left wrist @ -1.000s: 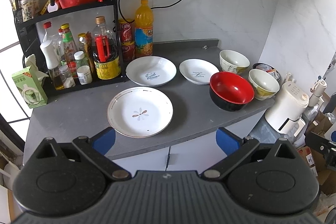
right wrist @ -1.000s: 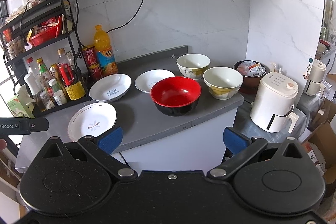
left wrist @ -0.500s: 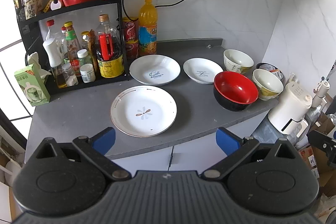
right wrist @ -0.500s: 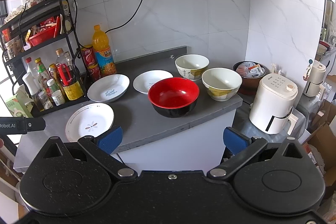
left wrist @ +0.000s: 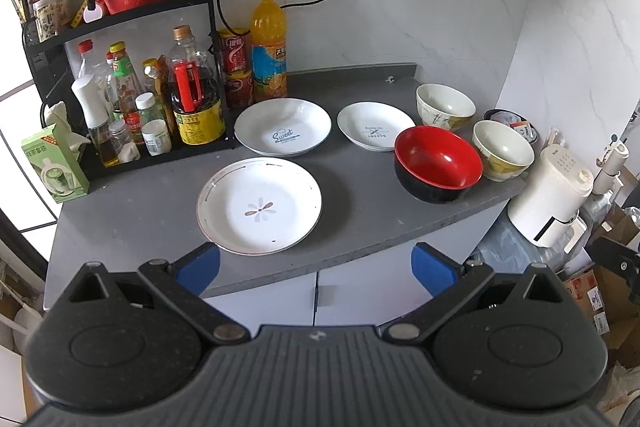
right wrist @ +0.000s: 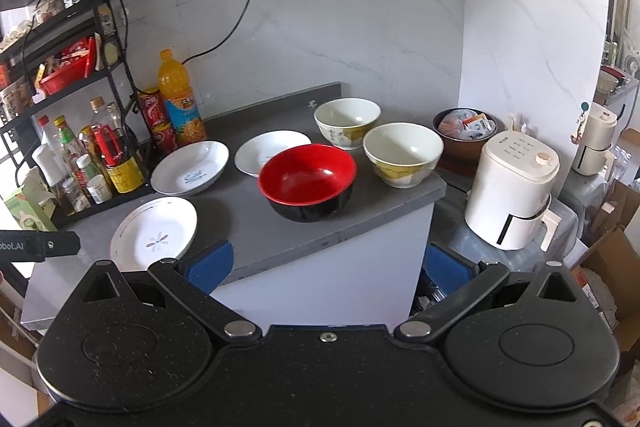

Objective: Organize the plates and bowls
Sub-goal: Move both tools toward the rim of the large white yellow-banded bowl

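Left tongs (left wrist: pixel 315 265) released and empty, right tongs (right wrist: pixel 326 263) released and empty, both short of the grey bench (left wrist: pixel 360 215), flower plate (left wrist: pixel 259 205) near left, two white plates (left wrist: pixel 283 126) behind it, red bowl (left wrist: pixel 438 163) right, two cream bowls (left wrist: pixel 503 149) far right

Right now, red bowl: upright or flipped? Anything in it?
Upright and empty. The red bowl sits mouth up on the counter, its bare red inside showing in both views.
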A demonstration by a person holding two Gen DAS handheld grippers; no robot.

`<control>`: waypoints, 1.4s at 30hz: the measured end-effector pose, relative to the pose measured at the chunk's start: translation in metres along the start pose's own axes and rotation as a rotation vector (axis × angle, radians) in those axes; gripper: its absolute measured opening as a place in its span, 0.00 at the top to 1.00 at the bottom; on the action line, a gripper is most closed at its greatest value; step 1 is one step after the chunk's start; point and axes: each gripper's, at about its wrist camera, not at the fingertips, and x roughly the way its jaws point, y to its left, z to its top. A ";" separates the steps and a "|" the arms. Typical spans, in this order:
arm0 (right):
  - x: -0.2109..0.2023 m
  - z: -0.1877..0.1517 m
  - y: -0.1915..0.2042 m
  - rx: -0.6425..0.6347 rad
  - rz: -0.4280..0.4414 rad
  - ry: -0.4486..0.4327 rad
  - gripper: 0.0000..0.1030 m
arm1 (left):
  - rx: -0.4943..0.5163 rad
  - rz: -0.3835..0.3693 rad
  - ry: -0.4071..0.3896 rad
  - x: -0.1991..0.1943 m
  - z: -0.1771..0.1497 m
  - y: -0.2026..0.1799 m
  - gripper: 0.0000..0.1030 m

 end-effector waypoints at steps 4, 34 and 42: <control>0.007 0.001 -0.010 0.008 -0.007 0.009 0.00 | 0.010 0.003 0.014 0.006 0.006 -0.008 0.02; 0.128 0.058 -0.083 0.137 -0.159 0.058 0.05 | 0.148 -0.095 0.069 0.156 0.103 -0.106 0.02; 0.168 0.077 -0.094 0.241 -0.182 0.083 0.20 | 0.190 -0.160 0.082 0.206 0.139 -0.130 0.03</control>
